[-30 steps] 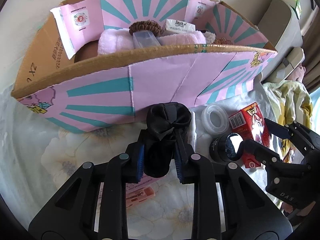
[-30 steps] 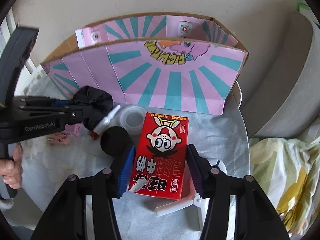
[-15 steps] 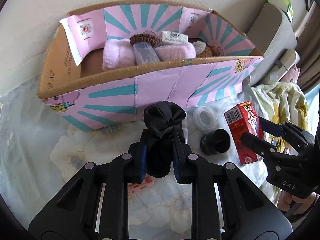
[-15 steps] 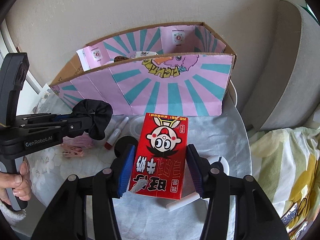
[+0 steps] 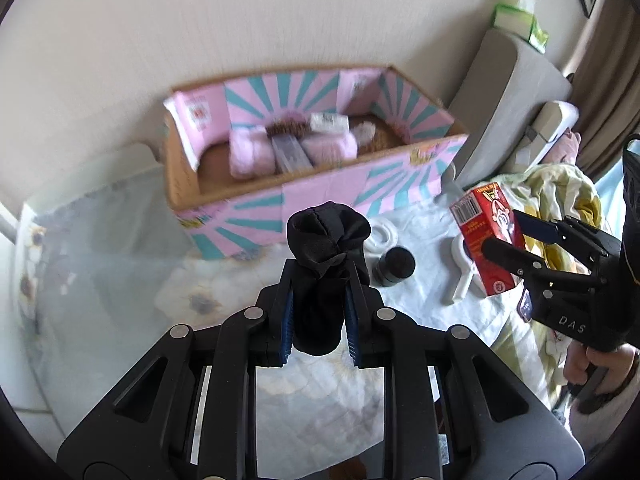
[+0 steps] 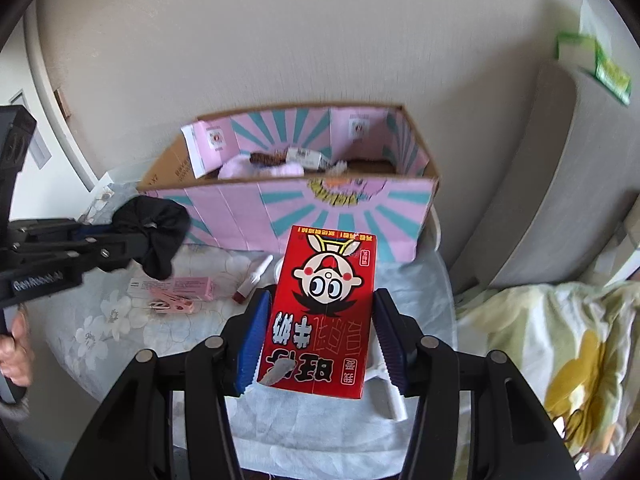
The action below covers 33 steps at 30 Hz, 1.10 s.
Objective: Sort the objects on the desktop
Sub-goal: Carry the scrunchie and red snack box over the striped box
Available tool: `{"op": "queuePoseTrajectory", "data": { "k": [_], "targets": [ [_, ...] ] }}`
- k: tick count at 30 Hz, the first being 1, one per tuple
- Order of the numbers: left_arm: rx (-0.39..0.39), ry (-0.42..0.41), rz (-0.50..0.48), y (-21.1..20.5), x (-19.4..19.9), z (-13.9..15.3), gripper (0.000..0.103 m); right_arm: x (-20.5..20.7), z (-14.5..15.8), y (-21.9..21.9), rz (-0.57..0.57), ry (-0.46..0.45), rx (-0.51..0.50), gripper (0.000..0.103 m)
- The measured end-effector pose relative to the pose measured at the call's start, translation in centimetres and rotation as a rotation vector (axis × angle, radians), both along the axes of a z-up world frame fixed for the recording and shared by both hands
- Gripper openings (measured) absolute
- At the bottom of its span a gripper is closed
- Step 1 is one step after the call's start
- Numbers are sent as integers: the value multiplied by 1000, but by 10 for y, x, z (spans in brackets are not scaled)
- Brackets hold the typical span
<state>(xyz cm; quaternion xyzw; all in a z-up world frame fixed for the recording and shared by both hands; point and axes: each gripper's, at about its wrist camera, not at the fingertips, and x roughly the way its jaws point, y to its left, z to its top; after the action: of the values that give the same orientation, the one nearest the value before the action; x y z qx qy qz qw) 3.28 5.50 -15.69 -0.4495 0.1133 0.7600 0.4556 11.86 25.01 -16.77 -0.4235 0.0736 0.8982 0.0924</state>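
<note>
- Black fabric, a bunched scrunchie-like cloth bundle (image 5: 320, 268), is pinched between the blue pads of the left gripper (image 5: 319, 312); its jaws stand nearly closed on the cloth, and the bundle's gathered top pokes up past the fingertips, clear of the table.
- Red cardboard, a small carton with a cartoon face (image 6: 320, 308), sits clamped between the blue pads of the right gripper (image 6: 320, 332); both pads press its long sides, and it hangs above the table, printed face toward the camera and upside down.
- Beyond both grippers stands an open pink-and-teal striped cardboard box (image 5: 328, 196) against the wall, holding pink fluffy rolls (image 5: 252, 156), a clear rectangular case and a small white packet.
- Between the left gripper's tips and the box wall lie a white ring-shaped lid (image 5: 382, 236) and a short black round jar (image 5: 394, 266), both on the floral tablecloth (image 5: 132, 276).
- In the right wrist view, left of the red carton, a flat pink packet (image 6: 176, 286), a pink clip (image 6: 172, 304) and a small white tube with a dark red cap (image 6: 254, 278) lie on the cloth, near one another.
- A white plastic handled item (image 5: 460, 268) lies just under the red carton, partly hidden by it.
- A hand (image 5: 588, 364) grips the right tool's handle; another hand (image 6: 14, 350) holds the left one.
- To the right of the table lies a crumpled yellow-and-green patterned blanket (image 6: 560, 344).
</note>
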Motion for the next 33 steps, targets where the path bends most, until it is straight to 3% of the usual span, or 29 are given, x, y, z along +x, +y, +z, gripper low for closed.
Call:
{"op": "queuePoseTrajectory", "data": {
  "k": [9, 17, 25, 33],
  "targets": [
    [84, 67, 83, -13, -27, 52, 19, -10, 49, 1, 34, 95, 67, 48],
    [66, 117, 97, 17, -65, 70, 19, -58, 77, 15, 111, 116, 149, 48],
    [-18, 93, 100, 76, -102, 50, 19, -129, 67, 35, 156, 48, 137, 48],
    [-117, 14, 107, 118, -121, -9, 19, -186, 7, 55, 189, -85, 45, 48]
  ]
}}
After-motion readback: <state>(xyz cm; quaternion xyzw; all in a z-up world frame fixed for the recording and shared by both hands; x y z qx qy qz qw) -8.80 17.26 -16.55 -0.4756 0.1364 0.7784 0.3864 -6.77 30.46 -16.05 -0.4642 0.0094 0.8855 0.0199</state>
